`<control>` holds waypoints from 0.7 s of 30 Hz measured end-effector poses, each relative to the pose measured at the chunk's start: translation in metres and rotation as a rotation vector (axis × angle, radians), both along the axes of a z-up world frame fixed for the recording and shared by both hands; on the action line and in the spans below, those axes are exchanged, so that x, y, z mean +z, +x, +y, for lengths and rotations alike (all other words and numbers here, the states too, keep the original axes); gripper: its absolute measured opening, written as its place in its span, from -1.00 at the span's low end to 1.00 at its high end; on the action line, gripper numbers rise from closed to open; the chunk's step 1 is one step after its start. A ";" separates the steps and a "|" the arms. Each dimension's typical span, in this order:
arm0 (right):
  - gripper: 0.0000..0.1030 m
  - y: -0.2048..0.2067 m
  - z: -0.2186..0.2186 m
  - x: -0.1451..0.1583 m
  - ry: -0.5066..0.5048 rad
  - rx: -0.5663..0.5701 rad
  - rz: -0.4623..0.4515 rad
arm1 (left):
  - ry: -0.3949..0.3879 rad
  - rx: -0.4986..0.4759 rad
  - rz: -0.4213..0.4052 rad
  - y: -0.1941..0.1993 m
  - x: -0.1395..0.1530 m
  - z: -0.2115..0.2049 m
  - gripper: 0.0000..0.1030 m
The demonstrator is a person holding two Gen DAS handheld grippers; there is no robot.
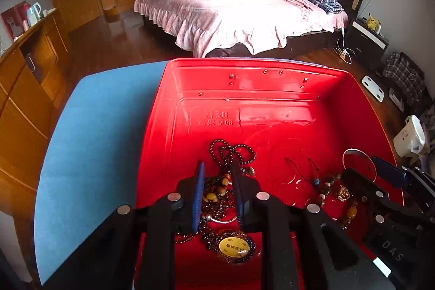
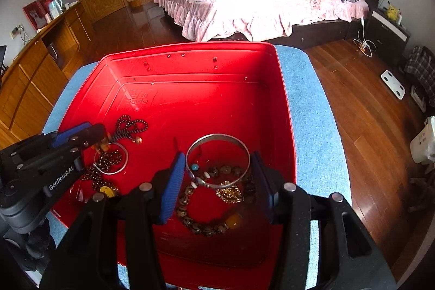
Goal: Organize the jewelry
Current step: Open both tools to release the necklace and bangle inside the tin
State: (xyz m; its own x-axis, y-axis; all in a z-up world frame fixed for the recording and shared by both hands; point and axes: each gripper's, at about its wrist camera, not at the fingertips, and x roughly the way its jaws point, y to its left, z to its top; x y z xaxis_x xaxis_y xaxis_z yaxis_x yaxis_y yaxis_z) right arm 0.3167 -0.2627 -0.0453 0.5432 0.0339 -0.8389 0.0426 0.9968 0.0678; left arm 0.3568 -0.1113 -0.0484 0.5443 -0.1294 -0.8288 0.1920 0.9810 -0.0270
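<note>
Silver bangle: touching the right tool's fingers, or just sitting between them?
Cannot tell. In the right wrist view the silver bangle spans the gap between the right tool's fingers, its edges at both pads; neither contact nor gap is plain.

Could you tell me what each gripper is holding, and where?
Right gripper: nothing, jaws open astride the silver bangle. Left gripper: jaws bracket the amber beads; a grip cannot be told.

The tray point(image 2: 285, 110) sits on the mat point(image 2: 312, 113), which shows on both its sides. In the tray, the bead necklace point(image 2: 130, 127) lies left, with the pendant point(image 1: 234, 246) nearer the cameras (partly under the left gripper point(image 1: 217, 178)); the bangle point(image 2: 217, 159) lies right, overlapping the stone bracelet point(image 2: 201, 224), between the right gripper point(image 2: 217, 173) fingers. The bed point(image 2: 258, 7) stands behind.
</note>
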 end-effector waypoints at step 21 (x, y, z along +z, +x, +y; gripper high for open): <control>0.12 -0.035 0.002 0.018 0.032 0.004 -0.073 | -0.010 0.033 -0.070 -0.030 0.021 0.020 -0.12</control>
State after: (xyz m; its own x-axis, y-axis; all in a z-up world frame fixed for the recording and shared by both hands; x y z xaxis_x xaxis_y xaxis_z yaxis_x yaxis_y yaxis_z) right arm 0.2816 -0.2604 -0.0268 0.6027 0.0626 -0.7955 0.0319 0.9942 0.1024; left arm 0.3267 -0.0917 -0.0276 0.6046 -0.1189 -0.7876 0.1616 0.9865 -0.0248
